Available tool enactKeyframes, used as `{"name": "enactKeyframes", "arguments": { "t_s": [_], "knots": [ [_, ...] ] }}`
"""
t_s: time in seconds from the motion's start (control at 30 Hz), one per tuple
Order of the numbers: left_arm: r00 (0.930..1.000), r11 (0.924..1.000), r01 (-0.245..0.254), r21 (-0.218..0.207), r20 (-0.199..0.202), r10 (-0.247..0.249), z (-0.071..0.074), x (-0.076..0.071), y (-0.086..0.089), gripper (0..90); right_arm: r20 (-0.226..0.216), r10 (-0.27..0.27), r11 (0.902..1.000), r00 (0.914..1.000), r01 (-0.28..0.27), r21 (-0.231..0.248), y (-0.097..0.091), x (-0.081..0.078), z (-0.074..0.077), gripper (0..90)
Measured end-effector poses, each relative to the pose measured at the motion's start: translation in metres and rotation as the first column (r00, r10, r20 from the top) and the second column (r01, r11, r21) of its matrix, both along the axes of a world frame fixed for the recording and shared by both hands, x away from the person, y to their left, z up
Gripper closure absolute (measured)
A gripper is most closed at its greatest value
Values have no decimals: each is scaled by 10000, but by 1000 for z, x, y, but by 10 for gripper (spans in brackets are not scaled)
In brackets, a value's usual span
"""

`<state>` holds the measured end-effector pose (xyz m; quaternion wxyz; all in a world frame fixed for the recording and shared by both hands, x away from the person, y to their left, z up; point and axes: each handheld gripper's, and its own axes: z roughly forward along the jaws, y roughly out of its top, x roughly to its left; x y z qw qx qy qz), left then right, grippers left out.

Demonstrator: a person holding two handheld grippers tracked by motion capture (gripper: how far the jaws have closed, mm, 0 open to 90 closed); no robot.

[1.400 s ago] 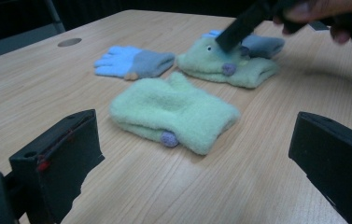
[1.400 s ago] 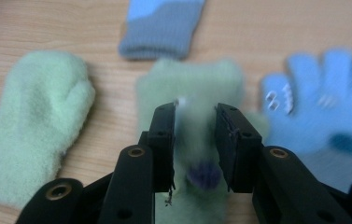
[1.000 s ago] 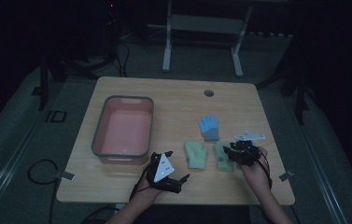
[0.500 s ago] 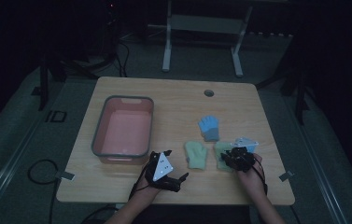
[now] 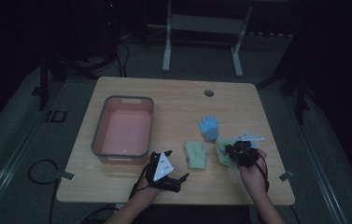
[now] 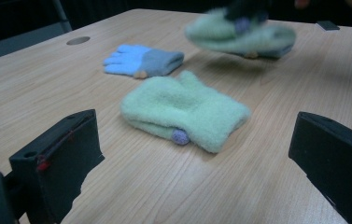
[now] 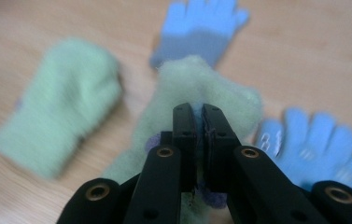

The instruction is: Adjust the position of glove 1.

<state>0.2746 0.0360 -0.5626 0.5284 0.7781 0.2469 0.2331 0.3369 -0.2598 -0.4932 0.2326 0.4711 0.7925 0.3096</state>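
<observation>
— What's on the wooden table (image 5: pixel 173 100), left to right?
— Pink bin (image 5: pixel 123 126), left gripper (image 5: pixel 176 179) with jaws apart, flat green mitten (image 5: pixel 196 154), then right gripper (image 5: pixel 232 151), just closed, pinching the lifted green mitten (image 6: pixel 239 35). Dark room, grey carpet (image 5: pixel 19 154).

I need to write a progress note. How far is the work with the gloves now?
Nothing looks finished: the pink tub is empty. In hand: the right gripper has just closed its jaws on one green mitten and lifts it. Left: the second green mitten and the blue gloves lie on the table.
</observation>
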Motion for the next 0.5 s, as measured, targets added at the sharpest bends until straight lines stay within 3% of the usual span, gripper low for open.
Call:
{"name": "enactKeyframes", "arguments": {
  "t_s": [0.13,0.27,0.5],
  "knots": [
    [10000,10000,8,34,8,-8,0,0,0,24,437,267,9994,9987,-276,217,12,-2,24,854],
    [10000,10000,-11,-7,10,11,0,0,0,25,662,403,9977,9970,-438,520,29,-3,36,854],
    [10000,10000,69,-58,34,-69,1,-1,1,24,542,1377,9895,9890,-1397,358,62,-3,30,854]
  ]
}}
